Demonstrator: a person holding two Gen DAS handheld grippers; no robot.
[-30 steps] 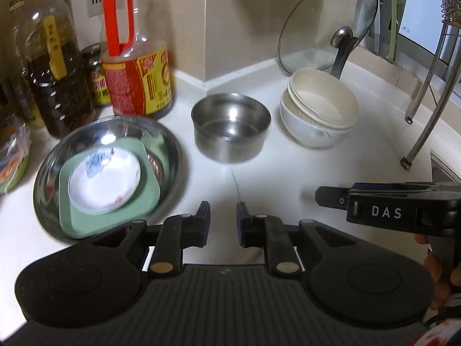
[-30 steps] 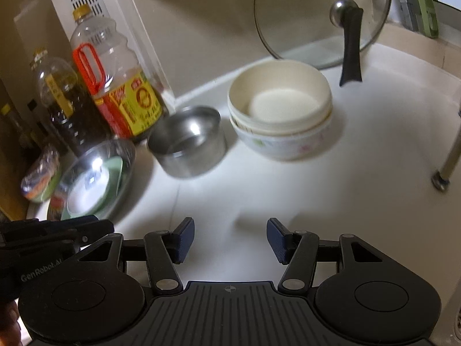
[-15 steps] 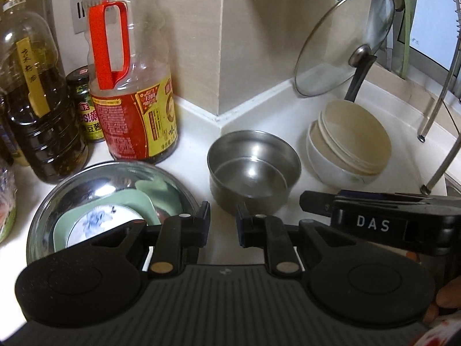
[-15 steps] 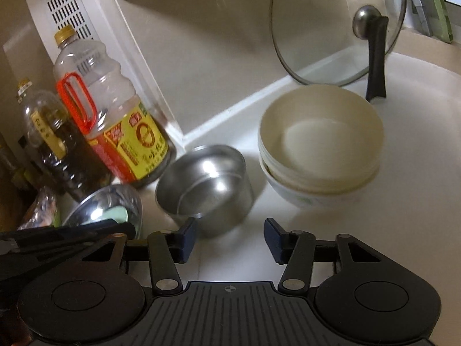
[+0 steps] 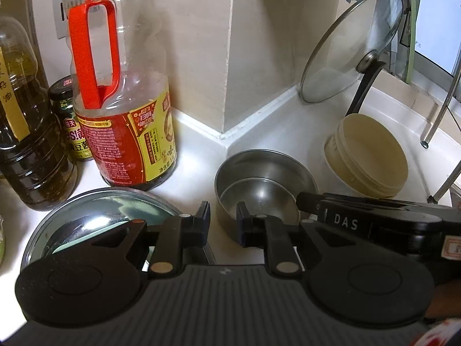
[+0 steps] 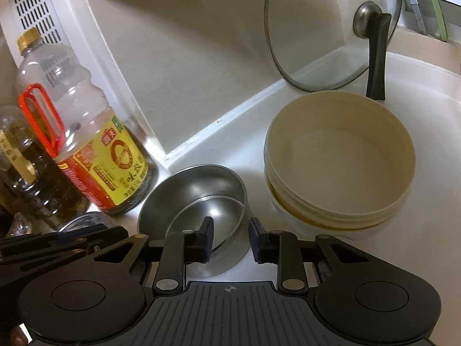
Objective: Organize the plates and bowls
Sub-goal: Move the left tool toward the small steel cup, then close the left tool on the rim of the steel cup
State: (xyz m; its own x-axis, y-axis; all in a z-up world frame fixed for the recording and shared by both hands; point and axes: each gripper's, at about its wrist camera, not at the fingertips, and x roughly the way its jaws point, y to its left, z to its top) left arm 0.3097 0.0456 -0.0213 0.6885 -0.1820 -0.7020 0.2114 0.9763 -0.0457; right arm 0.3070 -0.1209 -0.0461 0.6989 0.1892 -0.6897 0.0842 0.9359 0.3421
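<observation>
A small steel bowl point(image 5: 263, 184) stands on the white counter; it also shows in the right wrist view point(image 6: 198, 196). My left gripper point(image 5: 222, 221) is open, its fingers straddling the bowl's left wall. My right gripper point(image 6: 230, 240) is open, straddling the bowl's right wall. Stacked cream bowls point(image 6: 340, 164) sit to the right, also in the left wrist view point(image 5: 368, 155). A large steel basin point(image 5: 86, 216) holding a green plate lies at the left, mostly hidden by my left gripper.
A soy sauce bottle with a red handle point(image 5: 121, 109) and oil bottles point(image 5: 26, 132) stand behind the basin. A glass pot lid point(image 6: 331, 28) leans on the wall behind the cream bowls. Metal rack legs point(image 5: 440, 109) stand at the far right.
Both grippers moved forward and down toward the steel bowl and now straddle its opposite walls. The right gripper's jaws have narrowed somewhat. The basin has slid under my left gripper's view.
</observation>
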